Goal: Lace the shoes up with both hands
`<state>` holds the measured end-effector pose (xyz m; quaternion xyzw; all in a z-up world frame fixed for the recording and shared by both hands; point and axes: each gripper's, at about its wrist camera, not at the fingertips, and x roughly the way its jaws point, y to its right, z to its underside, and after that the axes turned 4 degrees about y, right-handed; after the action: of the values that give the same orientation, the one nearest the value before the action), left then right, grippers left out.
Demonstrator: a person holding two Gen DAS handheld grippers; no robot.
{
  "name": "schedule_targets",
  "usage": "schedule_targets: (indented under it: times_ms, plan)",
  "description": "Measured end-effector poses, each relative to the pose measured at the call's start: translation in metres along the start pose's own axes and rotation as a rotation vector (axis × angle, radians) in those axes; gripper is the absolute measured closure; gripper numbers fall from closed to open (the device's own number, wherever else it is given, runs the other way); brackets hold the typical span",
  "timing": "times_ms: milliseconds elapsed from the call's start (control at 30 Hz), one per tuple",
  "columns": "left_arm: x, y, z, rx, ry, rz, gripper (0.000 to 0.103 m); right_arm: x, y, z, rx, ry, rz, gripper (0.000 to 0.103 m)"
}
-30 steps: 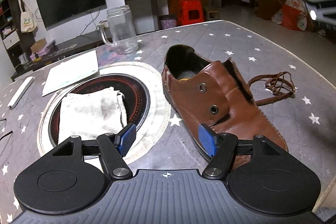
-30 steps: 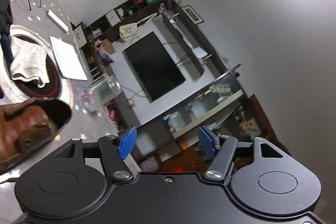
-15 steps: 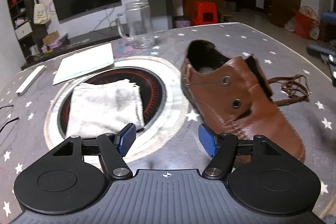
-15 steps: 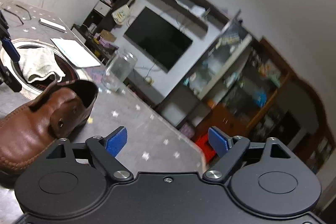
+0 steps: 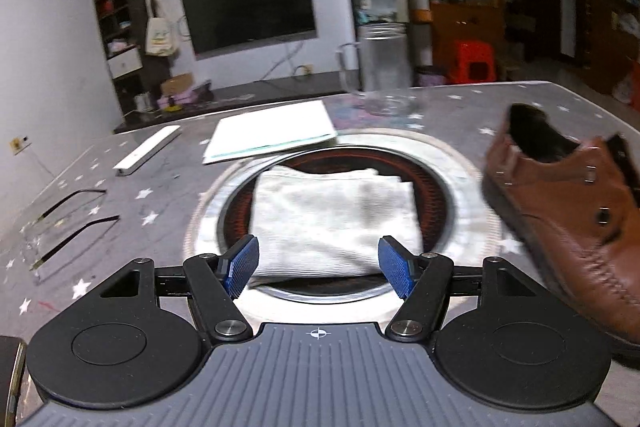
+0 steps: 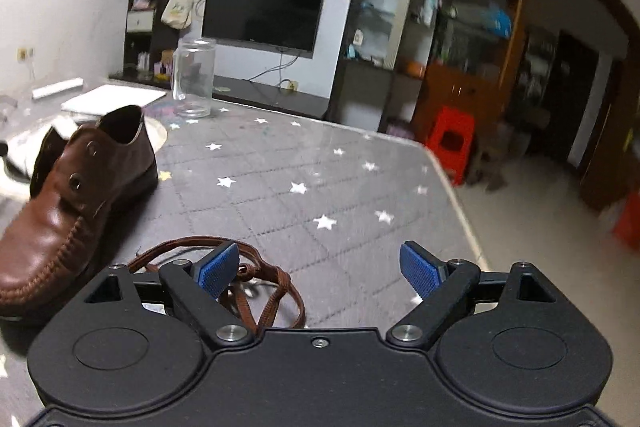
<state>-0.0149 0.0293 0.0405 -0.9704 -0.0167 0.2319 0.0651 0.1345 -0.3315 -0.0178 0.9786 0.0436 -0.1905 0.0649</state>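
Observation:
A brown leather shoe [image 5: 568, 211] with bare eyelets lies on the star-printed table, at the right edge of the left wrist view and at the left [image 6: 76, 203] of the right wrist view. My left gripper [image 5: 318, 265] stands open above a folded white cloth [image 5: 336, 219], left of the shoe, with nothing between its pads. A loose brown lace [image 6: 264, 291] lies coiled on the table just under my right gripper [image 6: 318, 271]. That gripper is open wide, the lace near its left fingertip [image 6: 218, 269], nothing pinched.
The cloth rests on a round cooktop ring [image 5: 472, 163] set in the table. Behind stand a glass jar [image 5: 384, 71], a white pad [image 5: 272, 137] and a white bar [image 5: 146, 151]. The table's far right edge [image 6: 456, 187] drops to the floor by a red stool [image 6: 452, 143].
My left gripper has swung left, from over the shoe to over the cloth. My right gripper has rolled upright, dropped towards the table over the lace, and its jaws have widened.

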Motion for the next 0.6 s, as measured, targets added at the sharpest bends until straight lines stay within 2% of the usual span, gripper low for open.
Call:
schedule_targets:
  times_ms: [233, 600]
  plan:
    - [0.009, -0.015, 0.007, -0.009, -0.015, -0.025, 0.036, 0.012, 0.020, 0.005, 0.112, -0.025, 0.026, 0.013]
    - [0.025, -0.026, 0.014, 0.008, -0.050, -0.024, 0.036, 0.045, 0.035, 0.015, 0.157, -0.090, 0.064, 0.013]
